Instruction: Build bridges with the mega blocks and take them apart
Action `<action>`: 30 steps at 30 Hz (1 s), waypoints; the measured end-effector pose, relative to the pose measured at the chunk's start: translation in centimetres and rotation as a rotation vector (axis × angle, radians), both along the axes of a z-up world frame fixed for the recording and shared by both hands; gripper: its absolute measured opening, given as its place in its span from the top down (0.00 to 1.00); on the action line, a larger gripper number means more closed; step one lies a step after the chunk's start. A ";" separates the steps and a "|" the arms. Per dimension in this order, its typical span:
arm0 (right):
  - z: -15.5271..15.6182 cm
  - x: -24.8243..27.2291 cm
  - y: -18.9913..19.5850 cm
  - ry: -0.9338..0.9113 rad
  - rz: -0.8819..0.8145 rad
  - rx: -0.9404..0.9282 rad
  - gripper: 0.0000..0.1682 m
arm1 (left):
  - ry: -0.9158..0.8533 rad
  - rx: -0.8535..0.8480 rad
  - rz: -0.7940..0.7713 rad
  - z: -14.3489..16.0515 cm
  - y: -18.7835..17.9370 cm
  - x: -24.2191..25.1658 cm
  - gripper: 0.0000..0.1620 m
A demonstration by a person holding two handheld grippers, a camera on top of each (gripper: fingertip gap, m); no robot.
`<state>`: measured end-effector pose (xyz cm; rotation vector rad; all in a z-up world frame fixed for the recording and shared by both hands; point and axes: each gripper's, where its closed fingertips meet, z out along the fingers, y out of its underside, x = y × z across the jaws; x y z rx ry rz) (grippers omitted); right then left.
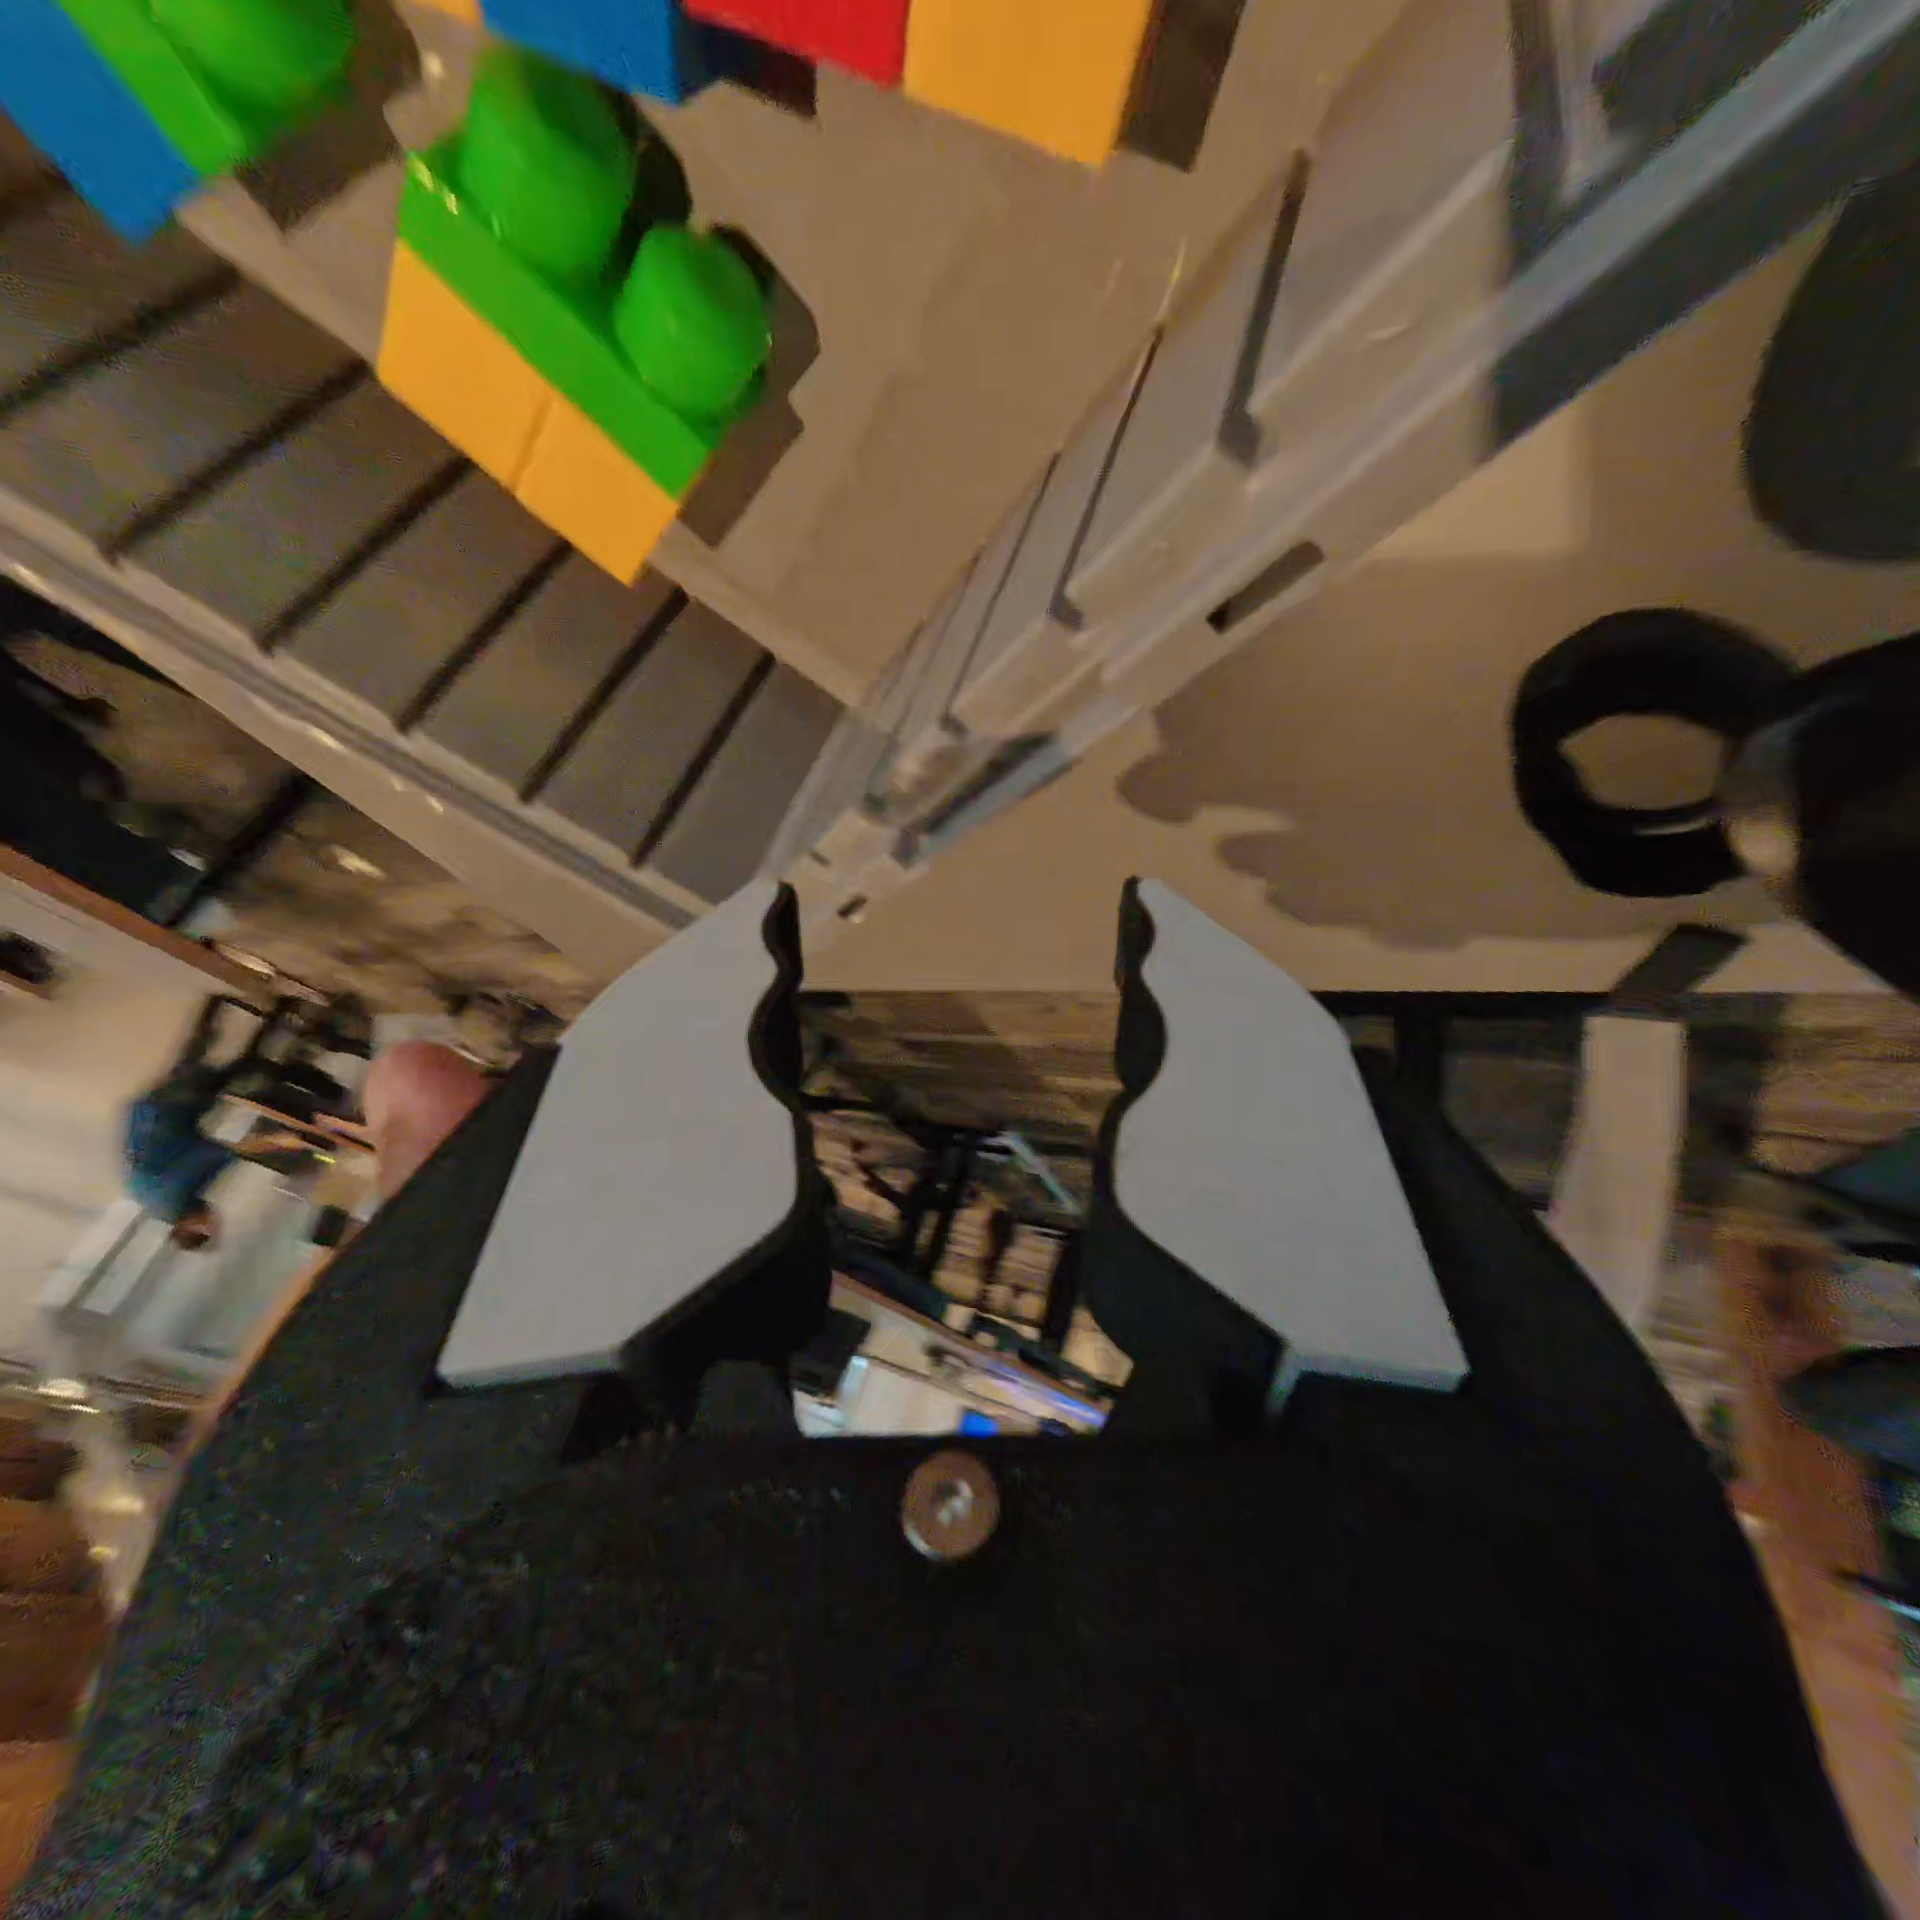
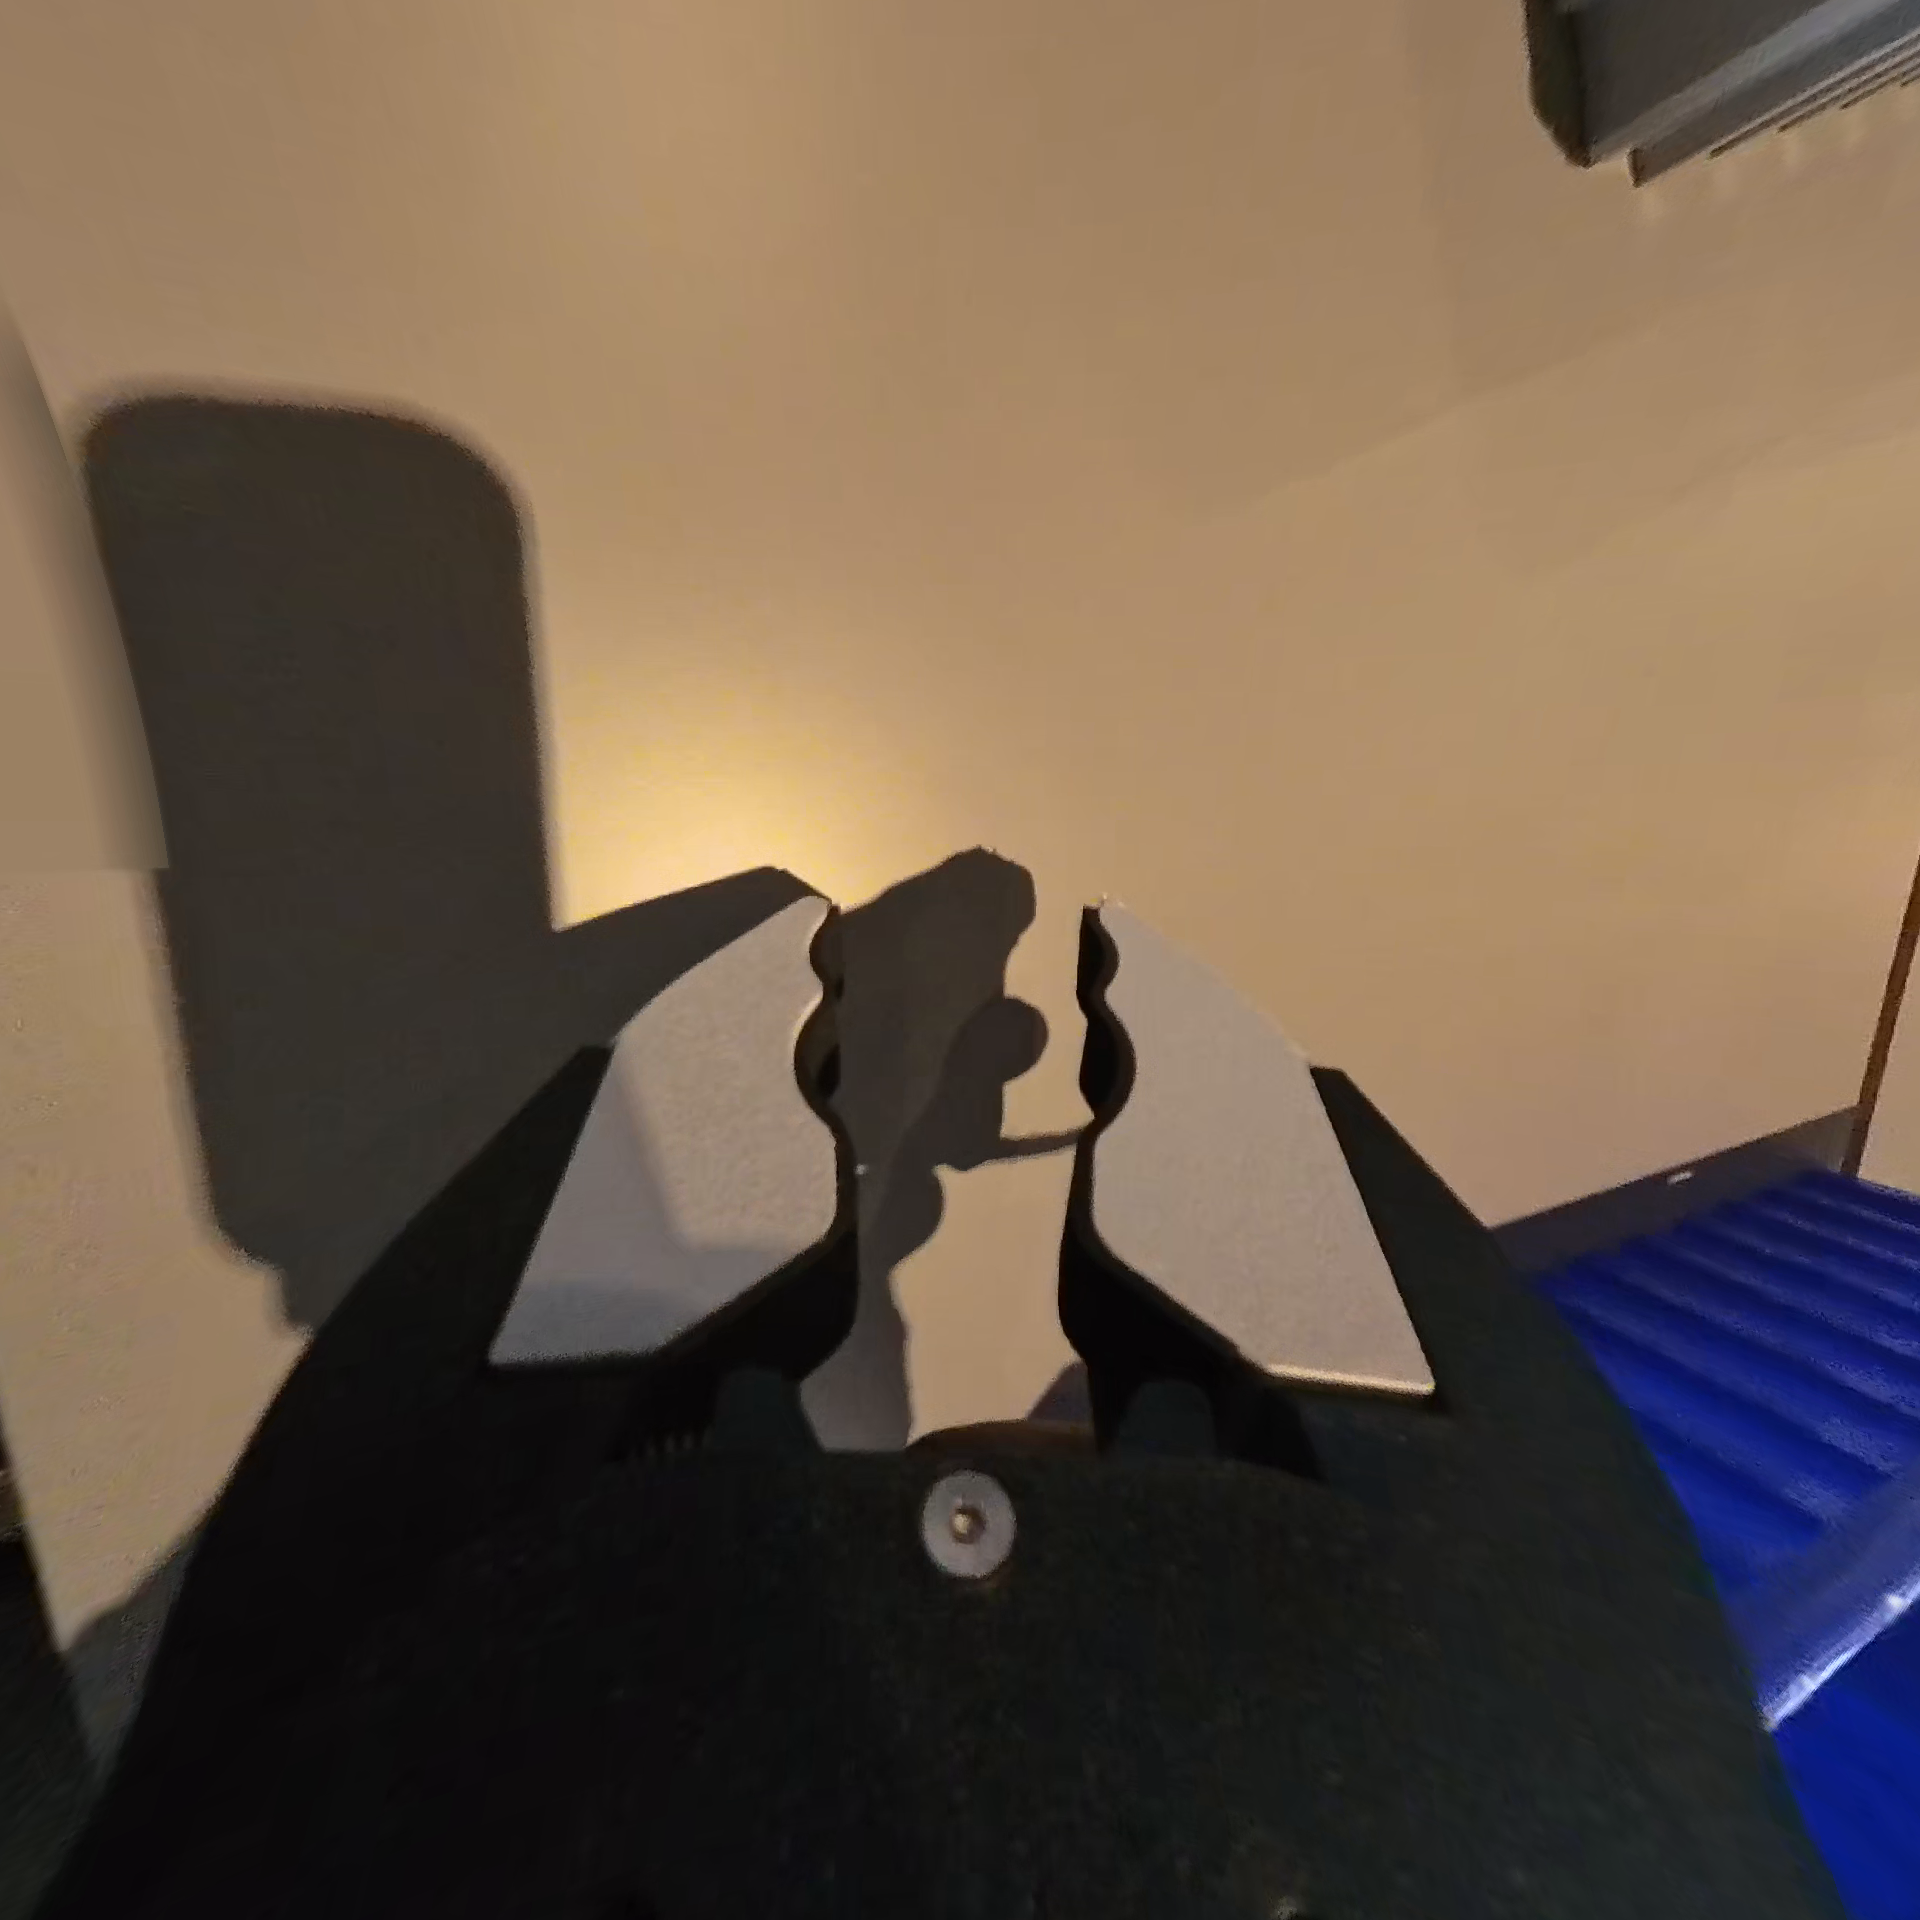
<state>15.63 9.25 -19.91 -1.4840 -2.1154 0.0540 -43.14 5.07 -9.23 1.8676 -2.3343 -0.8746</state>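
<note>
Green, yellow, blue and red blocks are seen at the top of the left wrist view, where a green block [image 1: 582,270] is stacked on a yellow block [image 1: 520,436] on the pale tabletop [image 1: 935,343]. A longer row of blocks [image 1: 790,42] lies behind, cut off by the frame. The left gripper [image 1: 956,914] is held well apart from them, its jaws parted and empty. The right gripper [image 2: 956,914] is also held with jaws parted, and nothing is between them; only bare tabletop [image 2: 1039,416] and a blue ribbed box [image 2: 1766,1403] at the side are seen there. Probably a block is about to be fetched, whether for building or dismantling cannot be told. For the next move the left gripper must be brought forward to the green block. Open room is wide, but the tabletop edge [image 1: 623,862] is near.
</note>
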 end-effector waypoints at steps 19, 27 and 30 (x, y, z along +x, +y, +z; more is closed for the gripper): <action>-0.2 -4.6 2.4 0.060 0.018 -0.071 0.78 | -0.208 -0.044 0.225 -5.3 -1.0 -0.7 0.73; -0.3 -4.8 2.1 0.104 0.029 -0.095 0.81 | -0.215 -0.010 0.568 -5.2 -5.0 -2.4 0.74; -0.3 -4.8 2.1 0.114 0.033 -0.095 0.82 | -0.261 0.006 0.673 -5.3 -5.7 -1.9 0.75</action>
